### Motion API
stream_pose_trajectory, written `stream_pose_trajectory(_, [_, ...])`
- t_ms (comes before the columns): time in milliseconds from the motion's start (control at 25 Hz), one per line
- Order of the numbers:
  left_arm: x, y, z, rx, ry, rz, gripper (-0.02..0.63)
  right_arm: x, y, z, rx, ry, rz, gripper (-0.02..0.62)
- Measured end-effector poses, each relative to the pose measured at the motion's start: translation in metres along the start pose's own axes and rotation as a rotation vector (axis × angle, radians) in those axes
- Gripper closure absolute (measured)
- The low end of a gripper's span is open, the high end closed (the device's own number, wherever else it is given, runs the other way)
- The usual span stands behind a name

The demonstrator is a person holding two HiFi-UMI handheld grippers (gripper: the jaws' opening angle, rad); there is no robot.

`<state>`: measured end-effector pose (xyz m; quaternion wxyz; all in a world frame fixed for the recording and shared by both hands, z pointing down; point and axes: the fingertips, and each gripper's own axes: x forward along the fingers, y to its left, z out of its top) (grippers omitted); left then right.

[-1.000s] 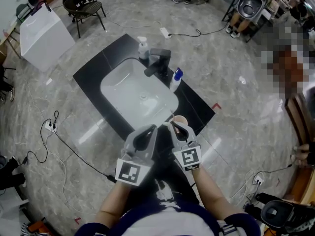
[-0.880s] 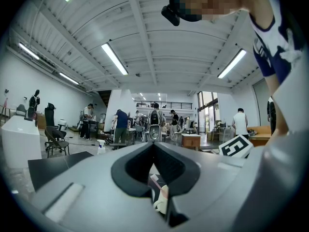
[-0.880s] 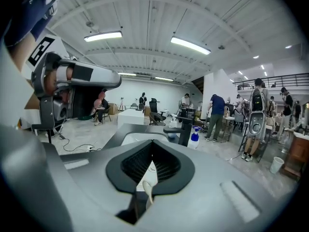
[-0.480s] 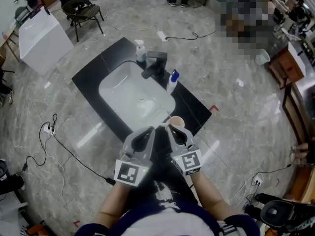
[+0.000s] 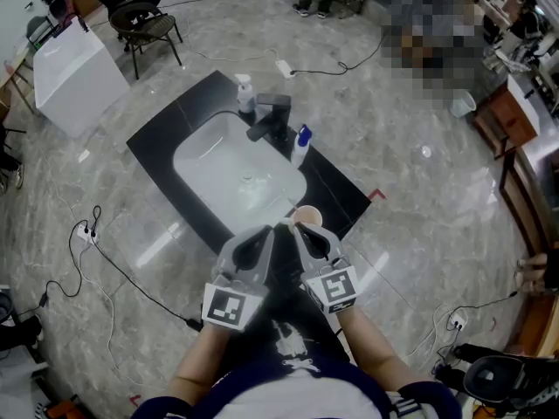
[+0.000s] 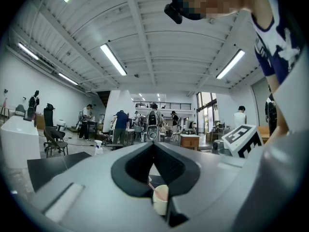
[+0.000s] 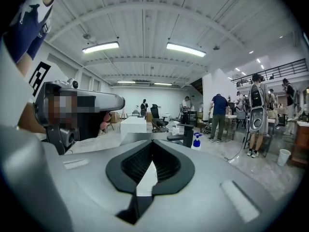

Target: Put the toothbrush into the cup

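Observation:
A pale cup [image 5: 306,215] stands on the black counter [image 5: 345,197] at the sink's near right corner. In the left gripper view the cup [image 6: 161,200] shows low between the jaws, with a thin pink toothbrush [image 6: 153,185] leaning inside it. My left gripper [image 5: 272,231] and right gripper [image 5: 293,228] hover side by side just in front of the cup, tips nearly touching each other. The left gripper [image 6: 153,143] is shut and holds nothing. The right gripper [image 7: 152,142] is also shut and empty, pointing over the basin.
A white sink [image 5: 238,171] is set in the counter, with a dark faucet [image 5: 269,116], a soap bottle [image 5: 242,92] and a blue-capped bottle [image 5: 300,145] behind it. Cables [image 5: 96,234] lie on the marble floor. A white box [image 5: 77,66] and chair [image 5: 144,16] stand far left; people work in the background.
The head view has drifted a little, so the sink and cup sit slightly further left. Both grippers stay shut, close together before the cup.

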<state>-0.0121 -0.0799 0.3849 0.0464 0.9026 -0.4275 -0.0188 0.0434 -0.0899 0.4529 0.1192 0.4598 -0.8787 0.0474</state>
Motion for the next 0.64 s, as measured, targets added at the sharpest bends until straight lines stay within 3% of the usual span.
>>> stream_pose_trajectory(640, [0.001, -0.018, -0.004, 0.018, 0.015, -0.012, 0.606, -0.016, 0.002, 0.000, -0.007, -0.011, 0.009, 0.595])
